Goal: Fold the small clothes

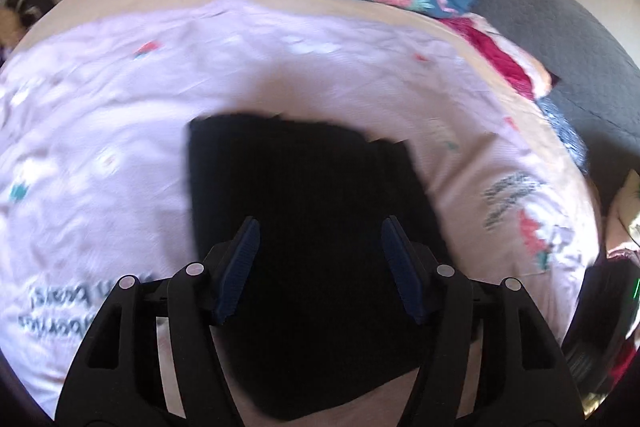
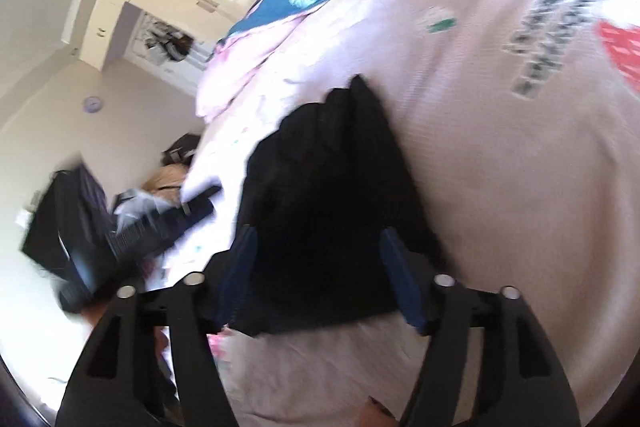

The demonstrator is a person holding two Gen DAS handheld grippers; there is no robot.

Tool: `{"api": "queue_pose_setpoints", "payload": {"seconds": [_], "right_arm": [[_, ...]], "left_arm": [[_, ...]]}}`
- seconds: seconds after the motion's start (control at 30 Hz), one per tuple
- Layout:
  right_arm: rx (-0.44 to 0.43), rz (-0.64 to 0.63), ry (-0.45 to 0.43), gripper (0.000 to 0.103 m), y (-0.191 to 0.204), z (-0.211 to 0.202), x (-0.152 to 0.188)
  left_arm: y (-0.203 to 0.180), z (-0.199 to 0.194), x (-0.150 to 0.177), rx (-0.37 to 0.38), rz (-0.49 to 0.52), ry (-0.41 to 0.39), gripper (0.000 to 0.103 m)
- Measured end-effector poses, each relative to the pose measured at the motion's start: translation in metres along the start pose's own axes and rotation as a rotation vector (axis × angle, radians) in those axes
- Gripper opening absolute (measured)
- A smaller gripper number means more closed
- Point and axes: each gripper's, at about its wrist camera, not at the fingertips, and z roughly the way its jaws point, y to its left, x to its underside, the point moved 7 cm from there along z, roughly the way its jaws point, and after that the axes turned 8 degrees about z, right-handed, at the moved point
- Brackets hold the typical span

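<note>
2 grippers, left gripper (image 1: 320,227) and right gripper (image 2: 318,237), both spread wide over 1 black garment (image 1: 304,227).

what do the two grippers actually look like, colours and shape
Both look alike. The left gripper has two dark blue ribbed finger pads on glossy black plastic linkage arms with slotted cutouts and round silver pivot pins. The right gripper has the same blue pads, black arms and silver pins. No cables, markings or sleeves show.
</note>
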Motion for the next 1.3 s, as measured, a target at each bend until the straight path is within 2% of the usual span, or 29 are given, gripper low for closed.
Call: {"api": "queue_pose_setpoints", "payload": {"seconds": [0.1,0.2,0.33,0.43,0.47,0.57,0.63,0.73,0.8,0.87,0.97,1.03,1.07,1.1,1.2,1.3], "right_arm": [[-0.019,0.018,0.084,0.068,0.008,0.026,-0.024],[0.029,0.005,0.166,0.068,0.011,0.054,-0.038],[0.078,-0.004,0.222,0.068,0.012,0.065,-0.033],[0.105,-0.077,0.246,0.067,0.022,0.071,-0.029],[0.123,-0.094,0.249,0.067,0.023,0.074,-0.03],[0.203,-0.131,0.247,0.052,0.021,0.081,-0.029],[0.234,-0.132,0.229,0.048,0.017,0.075,-0.031],[0.21,-0.089,0.197,0.05,0.009,0.063,-0.034],[0.214,-0.073,0.187,0.059,0.006,0.063,-0.035],[0.21,-0.05,0.177,0.06,0.003,0.059,-0.035],[0.171,-0.045,0.212,0.06,0.005,0.065,-0.032],[0.167,-0.057,0.239,0.053,0.006,0.072,-0.031],[0.162,-0.066,0.251,0.036,0.007,0.077,-0.03],[0.159,-0.074,0.258,0.026,0.01,0.081,-0.029],[0.109,-0.249,0.22,0.02,0.044,0.067,-0.029],[0.031,-0.341,0.171,0.02,0.072,0.039,-0.035]], "left_arm": [[0.018,0.004,0.019,-0.032,-0.028,0.016,0.055],[0.026,0.011,0.033,-0.063,-0.024,0.036,0.055],[0.028,0.013,0.037,-0.049,-0.03,0.026,0.055],[0.028,0.012,0.038,-0.051,-0.024,0.024,0.055],[0.028,0.012,0.038,-0.048,-0.026,0.024,0.055],[0.028,0.011,0.039,-0.037,-0.043,0.024,0.055],[0.03,0.007,0.041,-0.033,-0.044,0.024,0.055],[0.031,0.004,0.042,-0.033,-0.041,0.023,0.055],[0.032,0.004,0.043,-0.033,-0.044,0.024,0.055],[0.033,0.003,0.045,-0.026,-0.054,0.026,0.055],[0.033,0.002,0.048,-0.023,-0.058,0.029,0.055],[0.033,0.003,0.048,-0.025,-0.062,0.031,0.055],[0.032,0.003,0.048,-0.025,-0.063,0.033,0.055],[0.031,0.003,0.048,-0.027,-0.061,0.033,0.055],[0.028,-0.001,0.046,-0.031,-0.051,0.031,0.055],[0.02,-0.007,0.043,-0.005,-0.05,0.021,0.055]]}}
